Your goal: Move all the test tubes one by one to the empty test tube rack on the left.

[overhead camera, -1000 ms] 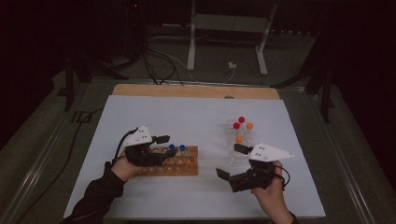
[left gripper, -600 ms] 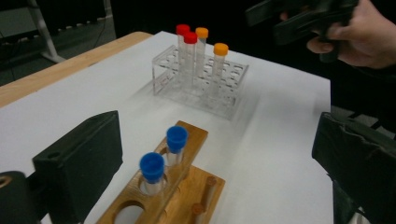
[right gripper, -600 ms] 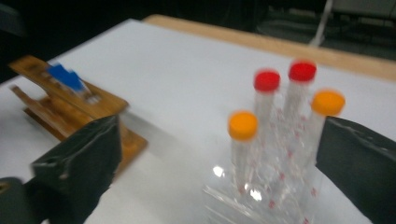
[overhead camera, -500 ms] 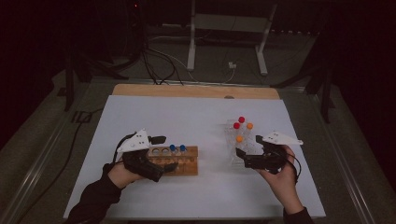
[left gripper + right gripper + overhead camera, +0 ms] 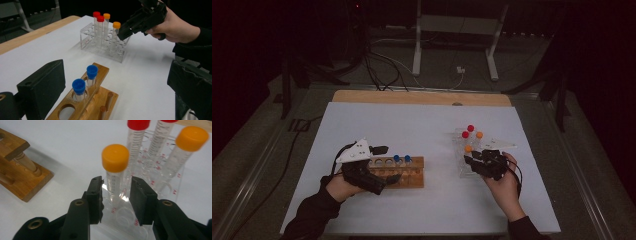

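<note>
The room is dark beyond the white surface (image 5: 422, 125), with cables and a stand's legs on the floor at twelve o'clock. On the surface a wooden rack (image 5: 404, 171) sits toward eight o'clock and a clear plastic rack (image 5: 462, 155) toward four o'clock, well apart from each other.

The right tongs (image 5: 115, 200) stood wide apart a second ago, back from the clear rack at about five o'clock. They have since come in to the rack and have just been closing, now narrowed around the near orange-capped tube (image 5: 115, 170). The tube's clear body stands between the two black pads. A thin gap seems to remain on each side, so I would not call it gripped yet. This looks like the start of picking that tube out, probably to carry it over to the wooden rack, where two blue-capped tubes (image 5: 85, 82) already stand and empty holes remain.

The tube is upright in the near corner of the clear rack, with two red-capped tubes (image 5: 467, 131) and another orange one (image 5: 479, 135) behind it.

The right hand (image 5: 504, 182) reaches in from five o'clock, with the tongs held roughly level and pointing toward ten o'clock at the tube below its cap. The left tongs (image 5: 384, 162) have opened wide over the last second and hold nothing. The left hand (image 5: 343, 184) rests at the wooden rack's near end, its jaws straddling the rack.
</note>
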